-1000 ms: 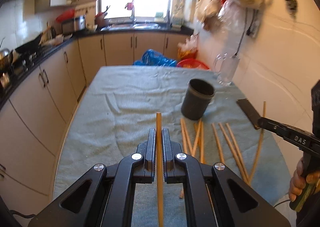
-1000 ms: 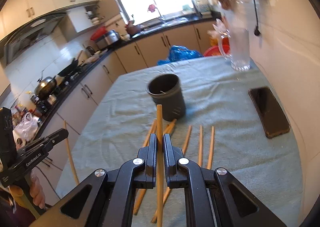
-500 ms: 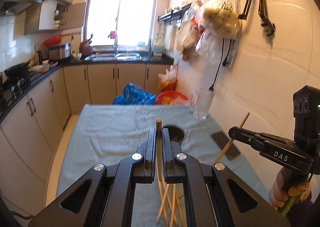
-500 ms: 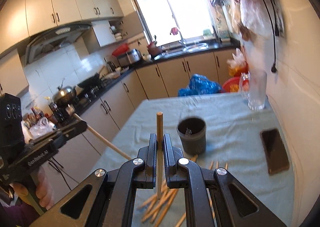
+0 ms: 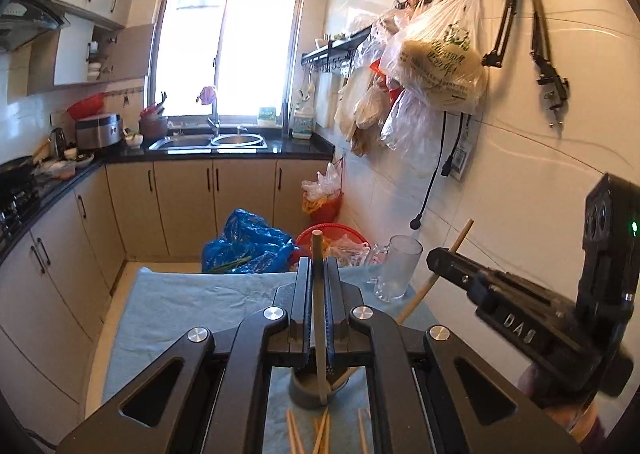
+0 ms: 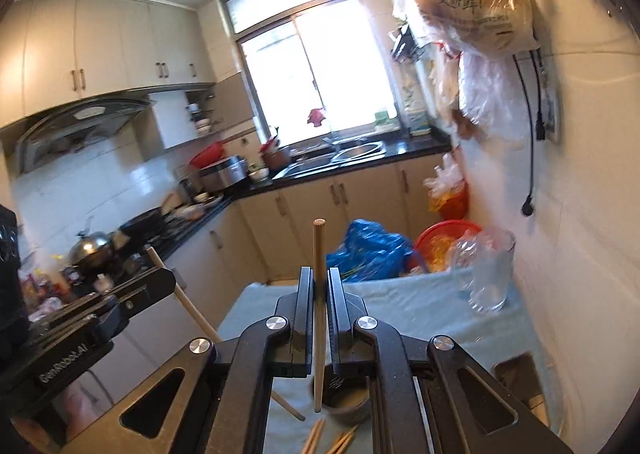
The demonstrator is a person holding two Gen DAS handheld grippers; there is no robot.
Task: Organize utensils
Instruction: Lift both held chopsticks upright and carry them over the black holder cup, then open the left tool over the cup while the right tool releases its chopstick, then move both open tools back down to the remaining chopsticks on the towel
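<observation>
My left gripper (image 5: 319, 266) is shut on a wooden chopstick (image 5: 318, 294) held upright; its lower end reaches into the dark grey cup (image 5: 306, 392) on the table. My right gripper (image 6: 319, 276) is shut on another chopstick (image 6: 318, 286), upright, with its lower end just above the cup's (image 6: 348, 406) rim. The right gripper also shows in the left wrist view (image 5: 436, 256), its chopstick (image 5: 438, 268) slanted. The left gripper shows in the right wrist view (image 6: 166, 278), its chopstick (image 6: 196, 314) slanted. Several loose chopsticks (image 5: 320, 430) lie in front of the cup.
The table is covered by a light blue cloth (image 5: 192, 306). A glass mug (image 5: 396, 274) stands at the far right by the tiled wall. A dark phone (image 6: 520, 374) lies at the right. Blue bag (image 5: 248, 238) and red basket (image 6: 444, 238) sit beyond the table.
Both grippers tilted up from looking down at the table to level, turning their chopsticks upright. Both moved closer over the cup; the chopstick ends now hang at it.
</observation>
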